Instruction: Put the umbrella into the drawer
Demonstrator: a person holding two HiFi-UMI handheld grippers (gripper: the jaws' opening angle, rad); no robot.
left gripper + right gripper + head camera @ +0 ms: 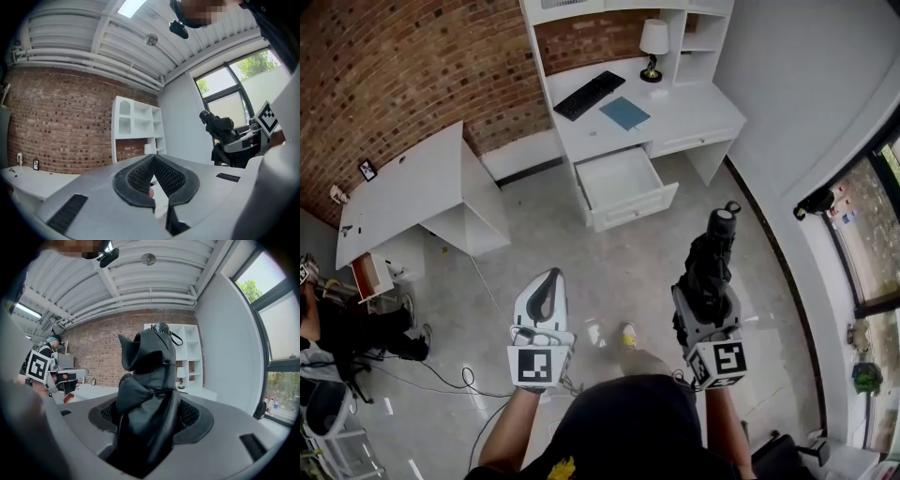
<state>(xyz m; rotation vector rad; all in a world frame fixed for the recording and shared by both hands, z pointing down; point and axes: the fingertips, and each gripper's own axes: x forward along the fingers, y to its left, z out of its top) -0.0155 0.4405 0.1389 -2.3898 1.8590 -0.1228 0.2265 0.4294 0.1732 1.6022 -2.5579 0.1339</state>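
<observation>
A black folded umbrella (712,258) sticks forward out of my right gripper (705,289), whose jaws are shut on its fabric. In the right gripper view the umbrella (147,376) fills the gap between the pads and hides the fingertips. My left gripper (552,276) is held beside it at the left, shut, with nothing between its pads (140,176). The white drawer (637,208) stands pulled open and empty under the white desk (698,117), ahead of both grippers across bare floor. From the left gripper view the umbrella (219,127) shows at the right.
On the desk lie a black keyboard (589,95) and a blue pad (624,112), with a lamp (653,45) behind them. A low white table (403,192) stands at the left. A seated person (342,328) and cables (441,380) are at the far left, and a window (872,225) at the right.
</observation>
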